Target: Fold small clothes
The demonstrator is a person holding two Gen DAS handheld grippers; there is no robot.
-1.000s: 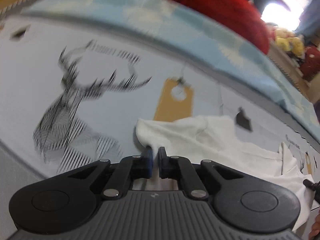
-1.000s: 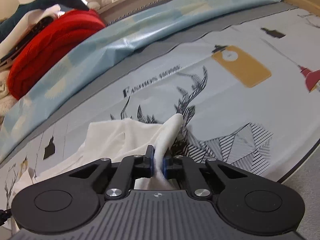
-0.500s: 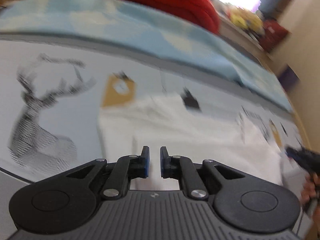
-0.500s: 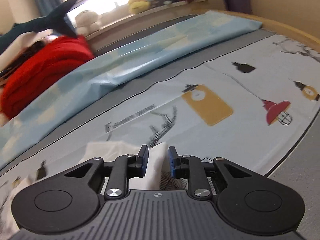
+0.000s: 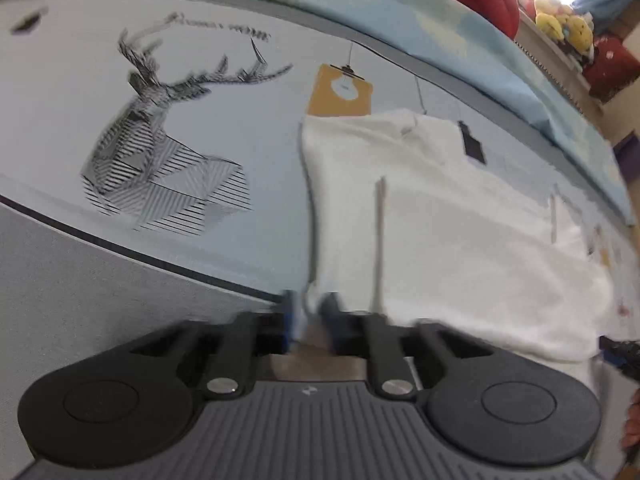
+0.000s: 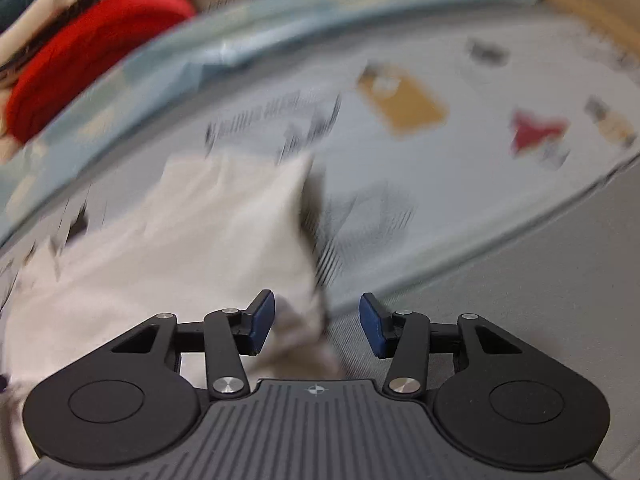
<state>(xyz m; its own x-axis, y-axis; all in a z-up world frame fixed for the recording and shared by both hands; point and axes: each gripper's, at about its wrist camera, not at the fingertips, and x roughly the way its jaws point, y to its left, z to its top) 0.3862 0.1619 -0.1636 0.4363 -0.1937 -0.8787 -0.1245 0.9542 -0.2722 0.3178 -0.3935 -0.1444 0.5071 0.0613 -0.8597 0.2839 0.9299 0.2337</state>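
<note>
The white garment [image 5: 460, 232] is spread on the printed bed sheet [image 5: 240, 112], its left hem running straight away from the left claw [image 5: 310, 316]. That claw is pinched narrow on a fold of the hem — the blur makes it hard to tell how much cloth is caught. The right claw [image 6: 316, 322] is opening; a corner of the garment [image 6: 200, 240] lies loose between the blue pads [image 6: 262, 320], which are not pressed on it.

For the fold to be done well, the pinched hem is best carried low and level across the body of the garment, so that edge is laid on edge and no air is trapped. The freed corner should be left flat before the right claw is brought in again.

Open sheet is available to the left, over the deer print [image 5: 160, 140]. Farther back the room is closed off by the blue blanket [image 5: 440, 20] and the red bundle [image 6: 92, 64] — a fold is better kept short of them.
</note>
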